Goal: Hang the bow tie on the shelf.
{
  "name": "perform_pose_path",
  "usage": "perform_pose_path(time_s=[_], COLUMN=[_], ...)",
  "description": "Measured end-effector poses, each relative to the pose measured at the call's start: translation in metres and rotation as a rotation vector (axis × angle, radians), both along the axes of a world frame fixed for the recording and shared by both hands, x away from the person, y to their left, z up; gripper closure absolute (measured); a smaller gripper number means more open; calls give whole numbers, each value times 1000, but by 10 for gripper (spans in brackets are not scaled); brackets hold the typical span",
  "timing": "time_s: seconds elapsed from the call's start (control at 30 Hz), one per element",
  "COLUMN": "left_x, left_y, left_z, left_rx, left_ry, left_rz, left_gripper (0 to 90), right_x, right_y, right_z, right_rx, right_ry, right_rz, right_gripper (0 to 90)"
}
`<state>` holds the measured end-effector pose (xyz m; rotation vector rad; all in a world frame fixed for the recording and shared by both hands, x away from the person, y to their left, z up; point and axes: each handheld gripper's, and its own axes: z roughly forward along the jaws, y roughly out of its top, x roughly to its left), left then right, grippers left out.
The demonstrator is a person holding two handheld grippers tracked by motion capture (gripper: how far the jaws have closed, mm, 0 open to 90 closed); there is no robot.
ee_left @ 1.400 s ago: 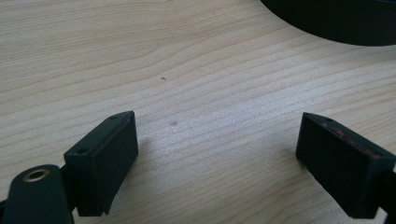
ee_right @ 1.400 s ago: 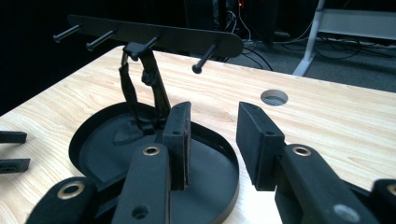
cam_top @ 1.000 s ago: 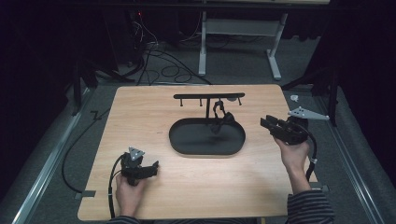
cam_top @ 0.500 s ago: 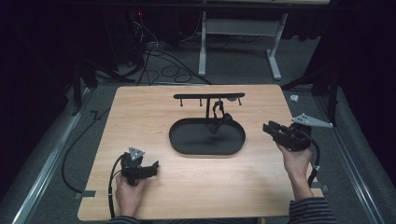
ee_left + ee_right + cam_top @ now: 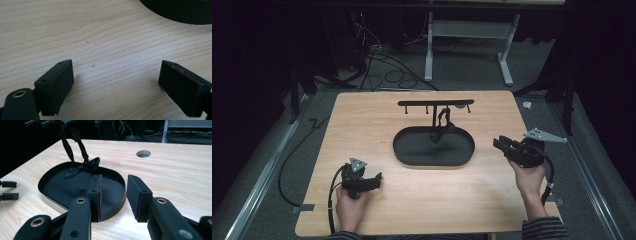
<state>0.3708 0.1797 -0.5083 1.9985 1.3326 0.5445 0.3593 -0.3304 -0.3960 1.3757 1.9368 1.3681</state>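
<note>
A black oval tray (image 5: 412,152) lies mid-table, with a black T-shaped stand (image 5: 435,103) rising at its back edge. A dark bow-like strap (image 5: 443,125) hangs from the stand's bar down into the tray; in the right gripper view the strap (image 5: 82,167) droops onto the tray floor (image 5: 62,187). My right gripper (image 5: 502,145) is right of the tray and points at it. Its jaws stand partly open with nothing between them (image 5: 113,185). My left gripper (image 5: 374,181) rests low at the front left, wide open over bare wood (image 5: 115,75).
The wooden table (image 5: 362,130) has a round cable hole (image 5: 143,153) beyond the tray. The tray's rim (image 5: 175,12) lies ahead of the left jaws. Cables trail off the table's left side and across the floor behind it. A grey three-cornered plate (image 5: 544,135) tops the right gripper.
The right gripper has sunk a little toward the table beside the tray, with its jaws at the same width. The left gripper has not moved.
</note>
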Motion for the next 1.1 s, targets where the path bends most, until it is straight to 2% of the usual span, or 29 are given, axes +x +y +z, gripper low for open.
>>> perform_pose_path(time_s=[0.23, 1.1], left_x=[0, 0], left_y=[0, 0], left_z=[0, 0], left_rx=[0, 0], left_ry=[0, 0], left_rz=[0, -1], left_gripper=[132, 133], right_x=[-6, -19], right_y=[-1, 4], right_z=[-8, -46], right_rx=[3, 17], right_ry=[6, 82], right_rz=[3, 3], right_gripper=[666, 665])
